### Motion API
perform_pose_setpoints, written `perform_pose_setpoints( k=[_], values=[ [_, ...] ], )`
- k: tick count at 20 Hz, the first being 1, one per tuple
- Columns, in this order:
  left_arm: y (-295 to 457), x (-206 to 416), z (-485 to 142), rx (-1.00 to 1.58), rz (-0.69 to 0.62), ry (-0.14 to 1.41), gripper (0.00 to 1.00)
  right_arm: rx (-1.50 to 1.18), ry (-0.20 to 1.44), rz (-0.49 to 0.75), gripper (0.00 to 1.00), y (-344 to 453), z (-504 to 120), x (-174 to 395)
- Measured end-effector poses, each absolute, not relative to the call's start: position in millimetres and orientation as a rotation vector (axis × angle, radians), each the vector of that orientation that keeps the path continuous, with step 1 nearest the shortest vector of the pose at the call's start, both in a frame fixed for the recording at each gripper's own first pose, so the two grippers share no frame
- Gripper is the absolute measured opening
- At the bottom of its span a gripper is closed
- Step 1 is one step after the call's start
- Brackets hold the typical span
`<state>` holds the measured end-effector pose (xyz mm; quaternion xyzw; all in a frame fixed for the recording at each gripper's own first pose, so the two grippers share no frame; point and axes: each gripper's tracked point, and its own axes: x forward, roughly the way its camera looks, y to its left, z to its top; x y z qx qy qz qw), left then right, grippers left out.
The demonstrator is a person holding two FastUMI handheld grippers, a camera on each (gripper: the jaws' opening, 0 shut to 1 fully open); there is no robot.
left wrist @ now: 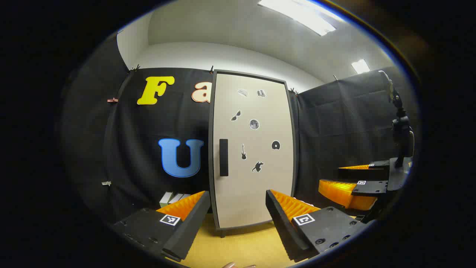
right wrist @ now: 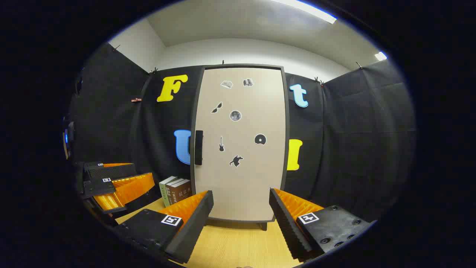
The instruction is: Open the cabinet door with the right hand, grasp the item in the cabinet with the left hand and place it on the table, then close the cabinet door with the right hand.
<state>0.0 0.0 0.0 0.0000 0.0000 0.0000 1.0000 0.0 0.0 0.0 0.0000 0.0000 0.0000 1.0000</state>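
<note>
Beige and framed in dark grey, the cabinet door stands closed and upright at the back of a light wooden table, against the black cloth wall. A dark vertical handle sits near the door's left edge, and small black stickers are scattered over the panel. The item inside the cabinet cannot be seen behind the shut door.

In the left gripper view, the left tool hangs over the table just in front of the door, its fingers spread wide with nothing between them. The right tool shows off to the right, also spread wide and empty.

In the right gripper view, the right tool faces the door squarely, well apart from the handle. A few upright books stand on the table beside the cabinet's left side. The left tool appears at the left edge.
</note>
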Motion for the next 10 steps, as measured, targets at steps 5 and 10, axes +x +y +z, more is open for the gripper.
perform_pose_setpoints(
  k=[5,10],
  values=[
    [5.5,1.7,1.5,0.001,0.007,-0.008,0.94,-0.007,0.001,0.003,0.97,4.3,0.6,2.4],
    [7.4,6.9,-2.9,-0.001,0.006,0.001,0.94,-0.007,0.001,0.007,0.97,7.2,0.9,5.1]
  ],
)
